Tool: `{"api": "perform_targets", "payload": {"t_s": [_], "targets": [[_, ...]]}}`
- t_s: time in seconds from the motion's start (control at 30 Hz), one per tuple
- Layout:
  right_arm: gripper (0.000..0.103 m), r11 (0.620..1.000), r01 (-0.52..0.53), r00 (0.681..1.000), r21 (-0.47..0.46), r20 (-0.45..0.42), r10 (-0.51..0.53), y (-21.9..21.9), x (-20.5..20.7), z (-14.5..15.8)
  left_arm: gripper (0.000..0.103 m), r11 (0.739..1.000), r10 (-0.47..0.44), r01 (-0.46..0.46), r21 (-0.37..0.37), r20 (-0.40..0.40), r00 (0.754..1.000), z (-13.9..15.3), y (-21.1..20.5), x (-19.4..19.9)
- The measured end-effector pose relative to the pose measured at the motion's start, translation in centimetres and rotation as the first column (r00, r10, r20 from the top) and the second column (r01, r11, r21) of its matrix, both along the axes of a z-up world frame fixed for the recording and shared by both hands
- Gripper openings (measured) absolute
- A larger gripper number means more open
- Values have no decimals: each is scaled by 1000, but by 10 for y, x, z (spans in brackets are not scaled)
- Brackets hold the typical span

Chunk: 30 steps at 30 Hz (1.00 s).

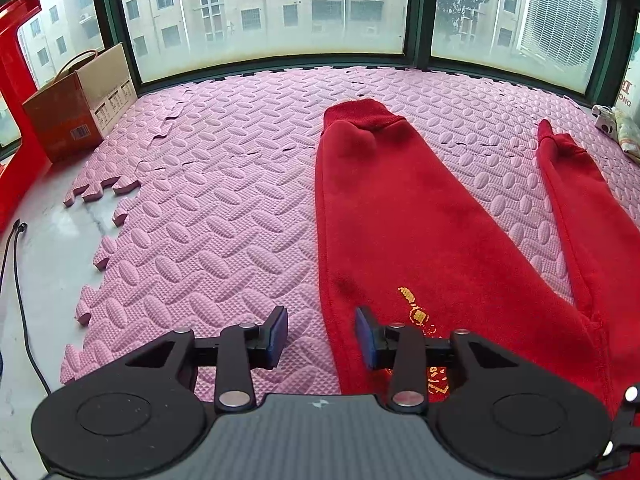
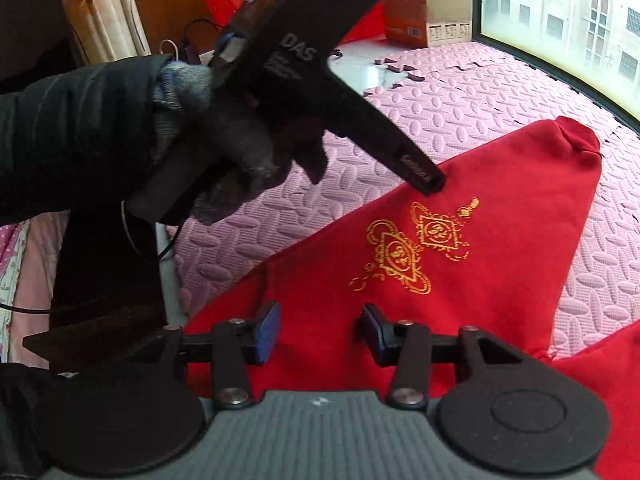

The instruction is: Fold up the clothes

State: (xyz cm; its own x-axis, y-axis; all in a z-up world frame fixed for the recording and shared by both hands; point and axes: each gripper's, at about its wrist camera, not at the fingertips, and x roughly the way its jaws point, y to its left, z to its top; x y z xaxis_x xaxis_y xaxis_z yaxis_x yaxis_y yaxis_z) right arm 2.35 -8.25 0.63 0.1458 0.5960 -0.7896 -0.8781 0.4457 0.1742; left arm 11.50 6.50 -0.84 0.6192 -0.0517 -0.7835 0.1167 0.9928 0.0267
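Red fleece trousers with gold embroidered emblems lie spread flat on the pink embossed foam puzzle mat that covers the ledge under the big window. Both legs run away toward the glass, splayed apart in a V, with the ribbed cuff of the nearer leg bunched up at its far end. The left gripper hangs low over the outer edge of that leg, its blue-padded fingers spread apart with nothing between them; one finger sits over the mat, the other over the red cloth. From the right wrist camera, the right gripper is likewise spread wide and empty, poised above the trousers' upper part just short of the gold embroidery. The person's gloved left hand grips the black handle of the other tool, whose tip reaches down to the fabric near the emblems. A brown cardboard box stands in the far corner beside a red chair frame.
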Motion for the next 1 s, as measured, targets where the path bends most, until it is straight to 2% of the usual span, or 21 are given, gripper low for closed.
{"api": "perform_targets", "payload": {"t_s": [0.07,0.17,0.33,0.57,0.67,0.8,0.9,1.0], "targets": [[47,1000,-19,1000,13,-22,20,2,-11,0,43,1000,9,-9,0,1,1000,0,0,0],[53,999,-41,999,14,-1,41,2,-27,0,45,1000,18,-18,-2,3,1000,0,1,0],[52,998,31,999,53,-17,-30,-15,-31,9,47,999,36,-36,-4,7,999,4,2,-5],[53,985,150,989,79,-20,-149,-47,-23,17,47,999,2,0,-42,41,999,22,-5,-39],[53,970,233,972,72,-31,-232,-64,-17,15,47,998,-34,37,-59,50,998,24,-13,-59],[54,946,318,948,66,-18,-318,-89,-20,15,47,997,-83,83,-9,55,995,18,-24,-80],[57,915,398,917,64,-35,-396,-114,-24,13,47,995,-95,94,31,36,995,7,-26,-88],[57,886,458,889,65,-54,-455,-139,-32,11,47,996,-89,88,33,36,995,9,-25,-94]]}}
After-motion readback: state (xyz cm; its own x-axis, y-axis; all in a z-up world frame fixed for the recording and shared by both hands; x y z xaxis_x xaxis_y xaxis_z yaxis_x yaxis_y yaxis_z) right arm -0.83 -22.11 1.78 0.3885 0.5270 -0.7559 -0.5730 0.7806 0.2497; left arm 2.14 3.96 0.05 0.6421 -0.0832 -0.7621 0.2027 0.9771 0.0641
